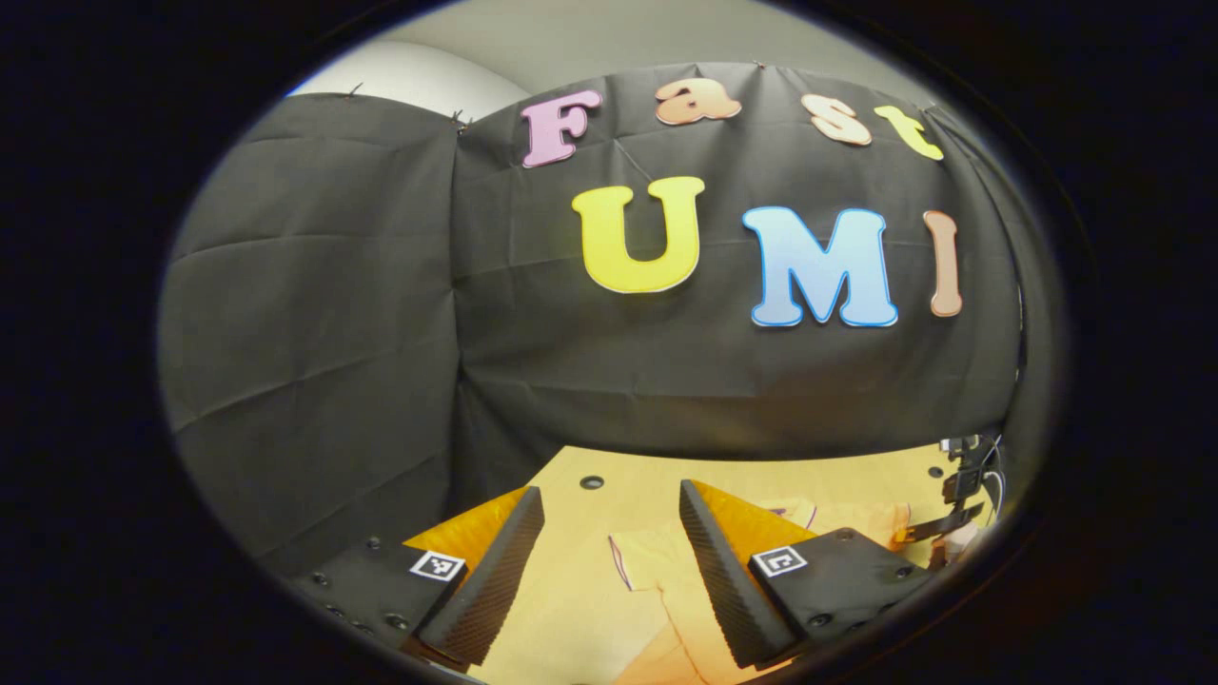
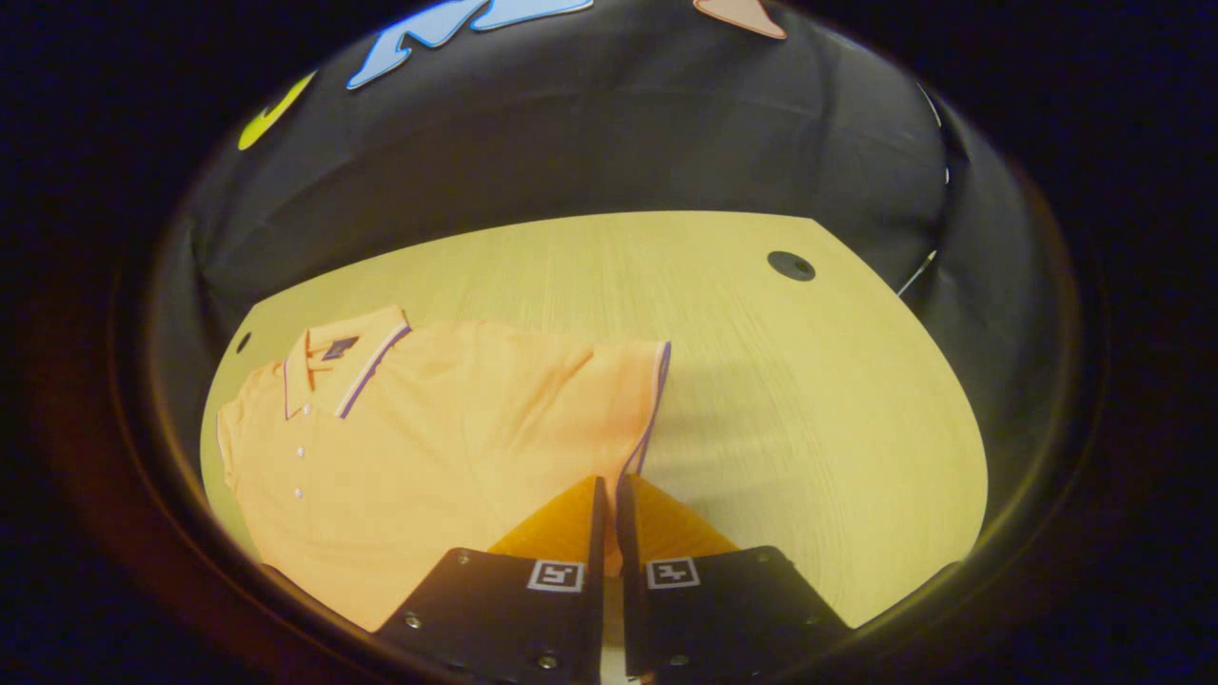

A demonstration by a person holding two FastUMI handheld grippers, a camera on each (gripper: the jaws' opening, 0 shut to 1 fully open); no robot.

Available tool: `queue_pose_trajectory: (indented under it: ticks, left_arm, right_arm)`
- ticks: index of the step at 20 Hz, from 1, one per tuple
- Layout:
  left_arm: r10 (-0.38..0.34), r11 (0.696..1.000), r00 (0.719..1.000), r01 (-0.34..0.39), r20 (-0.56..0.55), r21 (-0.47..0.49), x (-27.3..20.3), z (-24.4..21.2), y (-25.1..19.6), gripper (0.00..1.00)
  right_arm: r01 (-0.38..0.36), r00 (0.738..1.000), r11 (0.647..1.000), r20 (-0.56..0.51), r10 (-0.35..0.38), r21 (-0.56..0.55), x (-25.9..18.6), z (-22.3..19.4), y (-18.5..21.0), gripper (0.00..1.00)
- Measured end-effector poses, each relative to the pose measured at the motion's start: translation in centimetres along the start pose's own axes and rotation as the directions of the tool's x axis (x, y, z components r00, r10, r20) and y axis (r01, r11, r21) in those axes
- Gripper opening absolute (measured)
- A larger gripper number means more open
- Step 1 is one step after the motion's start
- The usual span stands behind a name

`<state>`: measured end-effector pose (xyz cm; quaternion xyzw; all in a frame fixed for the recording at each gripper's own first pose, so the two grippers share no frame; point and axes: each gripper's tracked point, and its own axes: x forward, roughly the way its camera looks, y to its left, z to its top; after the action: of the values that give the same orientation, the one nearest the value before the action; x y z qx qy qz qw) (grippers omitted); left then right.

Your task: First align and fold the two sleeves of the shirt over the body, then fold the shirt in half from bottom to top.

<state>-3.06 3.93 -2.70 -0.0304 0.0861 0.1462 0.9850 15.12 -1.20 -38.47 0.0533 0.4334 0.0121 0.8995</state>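
An orange polo shirt (image 2: 447,419) with a purple-trimmed collar (image 2: 343,366) lies flat on the wooden table (image 2: 809,400), front side up. Its sleeve cuff (image 2: 657,390), edged in purple, runs down into the narrow gap of my right gripper (image 2: 610,483), which is shut on that sleeve. In the left gripper view, my left gripper (image 1: 609,495) hangs open above the table with nothing between its fingers. The shirt's other sleeve (image 1: 657,571) lies just below it. The right gripper (image 1: 961,495) shows at the far right edge of the left gripper view.
Black cloth walls close off the table's back and sides. A round dark hole (image 2: 791,265) sits in the tabletop at the far right, and another (image 1: 592,482) lies ahead of my left gripper. Bare wood stretches to the right of the shirt.
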Motion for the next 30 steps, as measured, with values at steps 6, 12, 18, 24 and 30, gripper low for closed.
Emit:
queue_pose_trajectory:
  ticks: [6,12,18,24,30]
  left_arm:
    - [0.008,1.000,1.000,-0.008,-0.012,-0.005,0.0,-0.1,0.3,0.94]
    - [0.014,1.000,1.000,-0.014,-0.025,-0.023,-0.2,-0.3,0.4,0.94]
    - [0.029,0.999,0.999,-0.030,-0.032,-0.031,-0.3,-0.4,0.8,0.94]
    - [0.079,0.996,0.996,-0.081,-0.050,-0.037,-0.6,-1.0,1.9,0.94]
    - [0.102,0.994,0.992,-0.105,-0.074,-0.036,-1.1,-1.7,2.7,0.94]
  right_arm:
    - [0.024,1.000,0.998,0.003,-0.024,-0.058,-0.8,0.7,0.2,0.00]
    - [-0.017,0.996,0.985,0.089,0.033,-0.172,-2.7,3.9,4.3,0.00]
    - [-0.117,0.978,0.941,0.129,0.166,-0.317,-4.4,5.6,12.6,0.00]
    - [-0.193,0.967,0.883,0.070,0.246,-0.428,-4.2,3.3,19.3,0.00]
    - [-0.216,0.971,0.864,-0.009,0.239,-0.455,-2.9,0.5,21.3,0.01]
